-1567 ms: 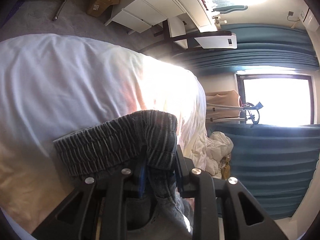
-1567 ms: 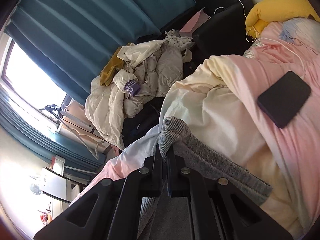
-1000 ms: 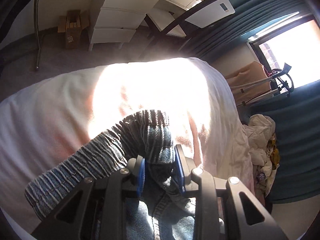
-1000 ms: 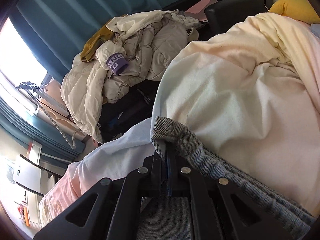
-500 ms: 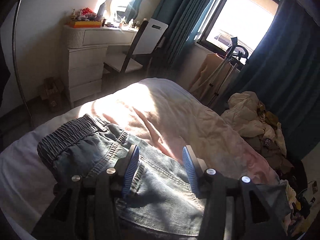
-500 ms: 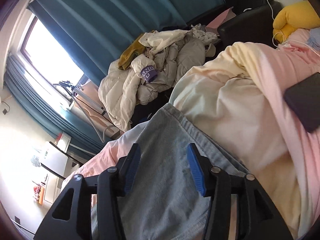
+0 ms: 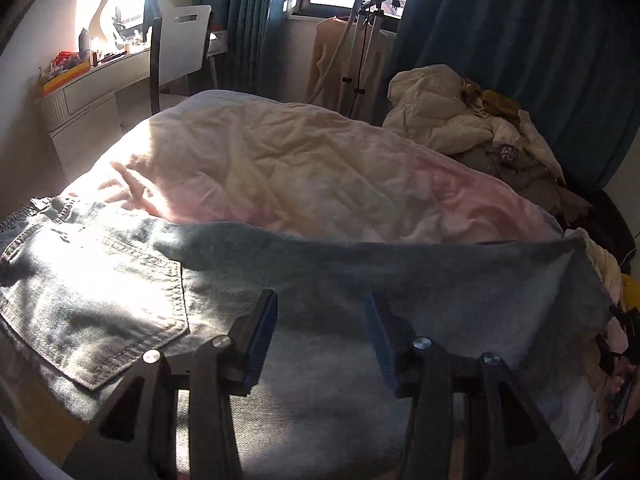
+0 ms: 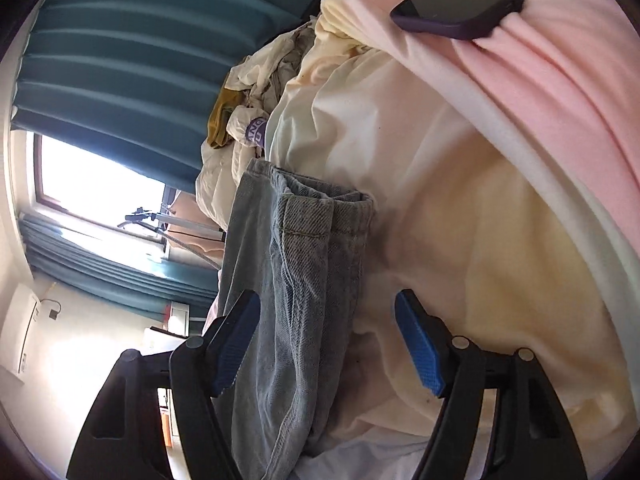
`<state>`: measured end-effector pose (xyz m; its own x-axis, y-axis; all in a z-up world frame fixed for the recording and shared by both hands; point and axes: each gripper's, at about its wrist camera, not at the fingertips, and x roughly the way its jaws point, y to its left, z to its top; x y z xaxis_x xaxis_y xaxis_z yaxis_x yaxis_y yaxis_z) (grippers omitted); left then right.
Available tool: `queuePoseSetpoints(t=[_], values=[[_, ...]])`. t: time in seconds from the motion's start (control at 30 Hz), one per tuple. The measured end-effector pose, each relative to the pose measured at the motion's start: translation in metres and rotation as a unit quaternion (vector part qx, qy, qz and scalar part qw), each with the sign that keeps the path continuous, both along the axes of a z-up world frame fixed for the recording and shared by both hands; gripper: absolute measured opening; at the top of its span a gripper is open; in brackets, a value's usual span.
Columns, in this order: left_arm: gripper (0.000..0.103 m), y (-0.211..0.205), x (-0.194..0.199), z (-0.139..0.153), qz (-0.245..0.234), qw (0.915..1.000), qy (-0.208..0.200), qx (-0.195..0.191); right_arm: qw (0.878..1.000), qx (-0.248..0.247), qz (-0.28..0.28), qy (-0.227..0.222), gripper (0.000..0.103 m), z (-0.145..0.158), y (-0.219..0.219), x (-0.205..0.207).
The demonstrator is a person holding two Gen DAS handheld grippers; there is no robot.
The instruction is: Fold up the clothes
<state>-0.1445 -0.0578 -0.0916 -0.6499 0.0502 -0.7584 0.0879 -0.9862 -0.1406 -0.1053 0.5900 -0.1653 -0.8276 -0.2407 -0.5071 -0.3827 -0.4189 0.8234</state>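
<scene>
The left gripper (image 7: 322, 320) has its jaws partly apart and holds nothing; its blue pads (image 7: 260, 334) stand just above the jeans (image 7: 120, 280), and the cloth is under them, not pinched. The right gripper (image 8: 328, 340) has its jaws opening, already wide. The hem end of one jeans leg lies between its pads (image 8: 418, 344), but they do not press on it.

The jeans lie spread along the near edge of the bed, on the quilt (image 7: 300, 172). In the left wrist view the waistband and a back pocket (image 7: 92, 312) are toward the left end of the bed, in sunlight, and the legs run toward the right end. In the right wrist view the leg hems stop close to the far edge of the bed.

A dark phone (image 8: 472, 4) rests on the pink part of the quilt. Beside the bed a pile of pale coats (image 7: 460, 120) lies before the blue curtain (image 7: 520, 40).
</scene>
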Motion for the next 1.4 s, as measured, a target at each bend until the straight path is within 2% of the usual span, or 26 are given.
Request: queuePoseSetpoints(t=[0.13,0.27,0.4,0.5,0.57,0.67,0.73,0.8,1.03,1.2,1.4], values=[[0.047,-0.002,-0.016,-0.033,0.025,0.9988,-0.041,-0.013,0.999,0.018,0.028,0.020,0.071,-0.011,-0.002,-0.024],[0.047,0.002,-0.022,-0.052,0.039,0.9974,-0.047,-0.038,0.997,0.061,0.043,0.035,0.071,-0.014,-0.004,-0.047],[0.048,0.010,-0.025,-0.062,0.047,0.9959,-0.042,-0.066,0.996,0.080,0.034,0.020,0.069,-0.023,-0.006,-0.058],[0.048,0.011,-0.026,-0.065,0.048,0.9955,-0.039,-0.072,0.995,0.097,0.023,0.002,0.053,-0.026,-0.008,-0.059],[0.048,0.011,-0.026,-0.064,0.048,0.9955,-0.039,-0.071,0.994,0.106,0.011,-0.004,0.037,-0.023,-0.008,-0.054],[0.048,0.009,-0.026,-0.063,0.047,0.9961,-0.040,-0.064,0.993,0.119,-0.006,-0.005,0.027,-0.014,-0.012,-0.045],[0.048,0.008,-0.025,-0.062,0.045,0.9963,-0.041,-0.060,0.990,0.141,-0.014,-0.006,0.016,-0.001,-0.020,-0.039],[0.048,0.007,-0.025,-0.061,0.041,0.9964,-0.043,-0.061,0.986,0.165,-0.025,0.001,0.012,0.019,-0.030,-0.031],[0.048,0.003,-0.014,-0.054,0.021,0.9973,-0.049,-0.051,0.974,0.221,-0.047,0.025,0.009,0.082,-0.062,-0.003],[0.048,-0.012,-0.001,-0.044,0.020,0.9986,-0.044,-0.022,0.950,0.307,-0.015,0.047,0.009,0.139,-0.113,-0.002],[0.048,-0.037,0.018,-0.022,0.028,0.9992,-0.029,0.009,0.933,0.348,0.013,0.092,0.009,0.203,-0.187,-0.010]])
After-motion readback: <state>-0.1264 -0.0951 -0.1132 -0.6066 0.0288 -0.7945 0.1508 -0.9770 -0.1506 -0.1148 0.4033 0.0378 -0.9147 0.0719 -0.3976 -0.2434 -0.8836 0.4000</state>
